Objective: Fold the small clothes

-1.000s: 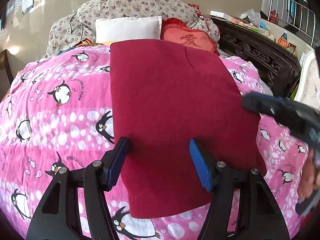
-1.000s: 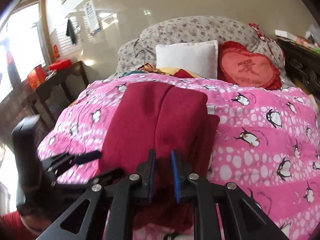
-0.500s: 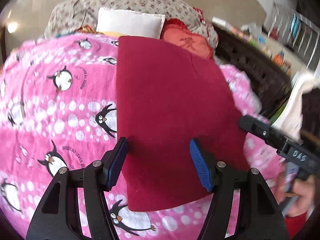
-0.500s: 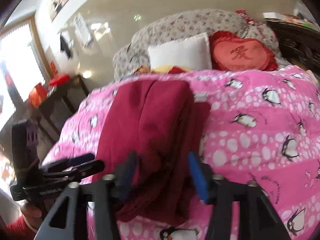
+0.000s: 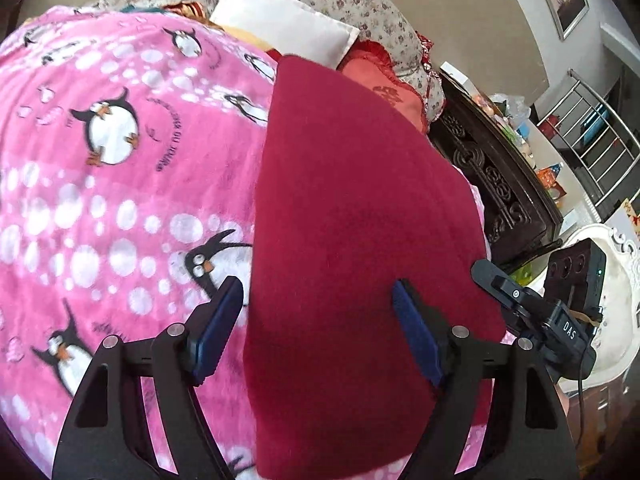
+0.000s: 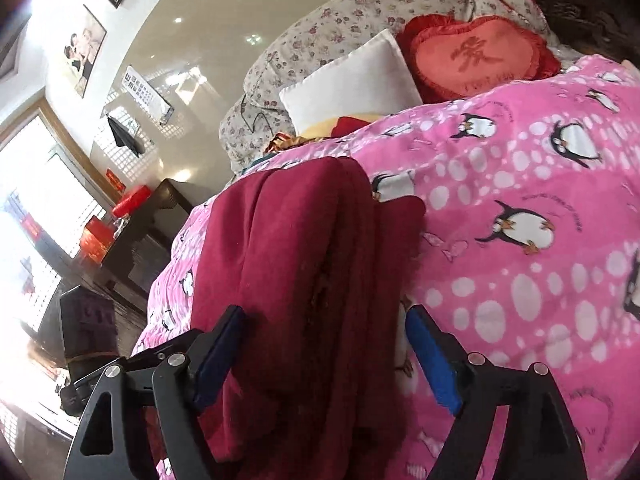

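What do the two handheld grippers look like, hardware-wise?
Both match: the left gripper and right gripper have black skeletal frames with triangular cut-outs and silver pivot bolts, and jaws faced with blue ribbed pads. In the left wrist view, the right unit's black handle carries white "DAS" lettering, a thin black cable and a black box with a green LED. No sleeves visible.

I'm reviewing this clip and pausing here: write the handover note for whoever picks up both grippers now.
Left gripper: open, holding nothing, over the near edge of the red garment.
Right gripper: open, holding nothing, straddling the garment's layered side.
The garment lies folded on the pink penguin blanket, smooth on top.
Left: judge whether another fold is needed; if not, set it aside.
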Motion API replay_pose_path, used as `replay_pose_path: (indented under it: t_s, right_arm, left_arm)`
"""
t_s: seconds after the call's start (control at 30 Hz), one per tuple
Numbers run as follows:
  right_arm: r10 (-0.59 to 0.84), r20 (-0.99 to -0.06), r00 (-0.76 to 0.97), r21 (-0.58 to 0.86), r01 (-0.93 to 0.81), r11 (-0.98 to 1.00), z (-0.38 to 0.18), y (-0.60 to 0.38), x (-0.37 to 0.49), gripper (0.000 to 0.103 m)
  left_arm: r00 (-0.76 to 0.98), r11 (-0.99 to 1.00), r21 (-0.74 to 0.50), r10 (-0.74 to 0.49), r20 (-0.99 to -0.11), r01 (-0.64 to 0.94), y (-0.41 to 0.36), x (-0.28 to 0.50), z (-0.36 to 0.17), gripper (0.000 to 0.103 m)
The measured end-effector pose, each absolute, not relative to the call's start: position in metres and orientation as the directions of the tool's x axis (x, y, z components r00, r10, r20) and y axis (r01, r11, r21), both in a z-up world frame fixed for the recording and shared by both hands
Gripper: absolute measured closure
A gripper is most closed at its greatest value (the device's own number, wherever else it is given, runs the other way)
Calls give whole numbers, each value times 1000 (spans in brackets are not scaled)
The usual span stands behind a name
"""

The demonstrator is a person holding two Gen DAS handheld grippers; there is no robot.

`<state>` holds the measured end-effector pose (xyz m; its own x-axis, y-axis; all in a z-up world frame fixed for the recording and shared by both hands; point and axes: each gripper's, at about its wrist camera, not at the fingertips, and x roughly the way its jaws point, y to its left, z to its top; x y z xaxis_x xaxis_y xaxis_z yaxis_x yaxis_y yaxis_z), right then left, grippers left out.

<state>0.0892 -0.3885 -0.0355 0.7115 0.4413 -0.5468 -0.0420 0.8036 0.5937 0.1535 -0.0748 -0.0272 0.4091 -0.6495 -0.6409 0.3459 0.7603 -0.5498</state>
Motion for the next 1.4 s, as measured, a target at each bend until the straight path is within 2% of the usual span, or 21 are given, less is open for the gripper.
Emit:
replay_pose_path:
  t_s: [0.2, 0.27, 0.33, 0.43, 0.47, 0.6, 0.77, 0.9, 0.97, 1.03, 1.23, 1.4]
  right_arm:
    - [454, -534, 713, 584, -77, 808, -42, -383, 99, 23]
    - [449, -536, 715, 576, -80, 814, -41, -380, 99, 44]
    - [432, -529, 730, 568, -73, 820, -37, -378, 94, 55]
    - [424, -512, 747, 541, -102, 835, -21, -368, 81, 61]
    - [435, -500, 749, 549, -114, 828, -16, -366, 76, 62]
    - [506, -457, 731, 605, -161, 780, 8, -353, 49, 62]
    - [579, -466, 669, 643, -193, 741, 16, -320, 11, 62]
    - [574, -523, 630, 586, -223, 779, -2, -285, -13, 60]
    - [535, -597, 598, 525, -213, 824, -19, -271, -11, 52]
    - [433, -680, 592, 415, -176, 893, -30, -263, -10, 50]
    - [410, -618, 671, 324, -258, 910, 15, -257, -55, 50]
    - [460, -623, 633, 236, -409, 882, 26, -217, -82, 64]
  left_arm:
    - [367, 715, -618, -698, -614, 327, -78, 167, -39, 22]
    - [351, 698, -637, -716, -604, 327, -79, 169, -40, 25]
    - [353, 704, -624, -711, -609, 340, -80, 166, -37, 31]
    - [355, 702, -614, -712, -606, 360, -77, 158, -25, 46]
    - [351, 697, -613, -717, -602, 372, -73, 154, -20, 50]
    - [333, 685, -628, -728, -600, 369, -48, 127, 4, 50]
    - [313, 718, -612, -695, -647, 331, -5, 78, 20, 50]
    - [326, 767, -558, -641, -695, 317, 22, 43, 4, 50]
    - [332, 804, -510, -592, -734, 306, 25, 36, -14, 50]
    - [366, 832, -464, -551, -750, 302, 25, 30, -27, 48]
    - [480, 867, -382, -495, -724, 320, 34, 7, -12, 45]
    - [528, 881, -338, -470, -707, 331, 27, -3, -4, 44]
